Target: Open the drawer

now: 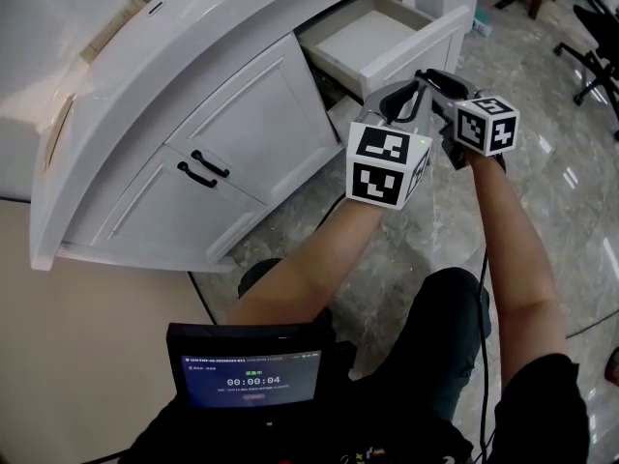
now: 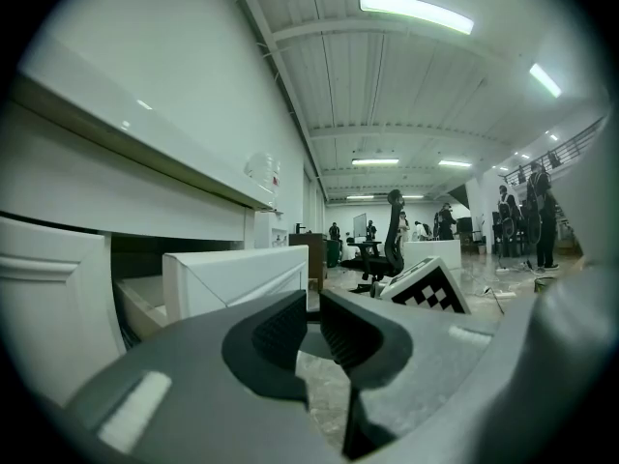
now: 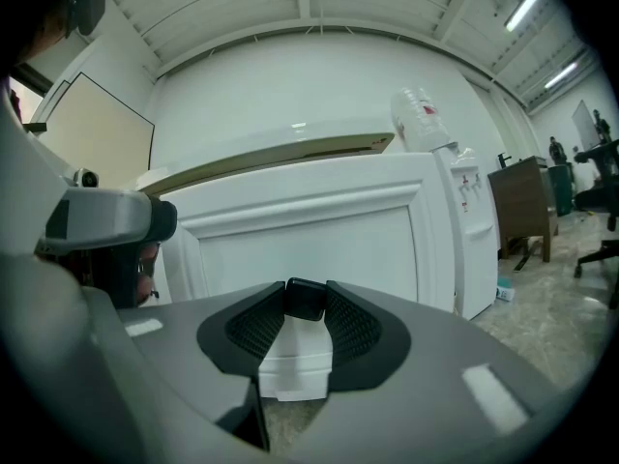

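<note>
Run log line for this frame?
drawer: pulled open | right hand-held gripper: shut on drawer handle | left hand-held gripper: jaws slightly apart, empty

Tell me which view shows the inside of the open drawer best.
The head view: it looks down into the drawer, showing its bare white bottom. The left gripper view sees it side-on, little of the inside; the right gripper view, only its front.

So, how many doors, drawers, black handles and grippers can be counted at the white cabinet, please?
cabinet doors: 2
open drawer: 1
black door handles: 2
black drawer handle: 1
grippers: 2, the left gripper and the right gripper
Total: 8
</note>
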Demonstrator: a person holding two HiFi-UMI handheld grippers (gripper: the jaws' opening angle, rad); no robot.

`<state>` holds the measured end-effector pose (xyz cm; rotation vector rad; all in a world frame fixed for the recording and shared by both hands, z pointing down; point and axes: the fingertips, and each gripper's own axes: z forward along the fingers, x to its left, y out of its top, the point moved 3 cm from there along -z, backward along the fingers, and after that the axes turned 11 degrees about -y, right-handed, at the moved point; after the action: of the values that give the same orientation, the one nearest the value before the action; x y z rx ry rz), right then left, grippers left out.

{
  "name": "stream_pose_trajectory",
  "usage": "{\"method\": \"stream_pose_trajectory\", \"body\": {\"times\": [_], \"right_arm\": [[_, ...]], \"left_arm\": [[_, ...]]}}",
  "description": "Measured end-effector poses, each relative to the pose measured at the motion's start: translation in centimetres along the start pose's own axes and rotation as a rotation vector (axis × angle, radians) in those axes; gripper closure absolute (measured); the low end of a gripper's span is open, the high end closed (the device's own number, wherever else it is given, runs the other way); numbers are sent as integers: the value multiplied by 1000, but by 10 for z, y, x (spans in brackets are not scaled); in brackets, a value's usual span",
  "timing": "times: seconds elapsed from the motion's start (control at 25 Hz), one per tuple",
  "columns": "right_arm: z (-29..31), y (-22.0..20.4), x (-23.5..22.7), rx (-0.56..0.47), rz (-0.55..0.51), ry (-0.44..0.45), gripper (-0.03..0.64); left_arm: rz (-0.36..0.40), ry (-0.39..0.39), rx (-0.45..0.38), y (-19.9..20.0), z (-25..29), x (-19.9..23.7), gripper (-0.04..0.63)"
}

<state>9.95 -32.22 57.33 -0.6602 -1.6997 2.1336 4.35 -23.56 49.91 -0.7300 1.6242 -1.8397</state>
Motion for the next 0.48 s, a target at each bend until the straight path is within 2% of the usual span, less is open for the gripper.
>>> {"method": "stream_pose_trajectory", "body": {"times": [0.36,0.44,0.48], "right_arm": [[-4,4,4,-11,-103,-31,448],[-16,13,2,-56,-108,-56,503],[-23,19,2,-77,-108,-71,509]], "left_arm": [[8,-24,-21,6,3,1,546],[8,-38,-25,11,4,0,546],[8,-48,-24,13,5,-2,546]]}}
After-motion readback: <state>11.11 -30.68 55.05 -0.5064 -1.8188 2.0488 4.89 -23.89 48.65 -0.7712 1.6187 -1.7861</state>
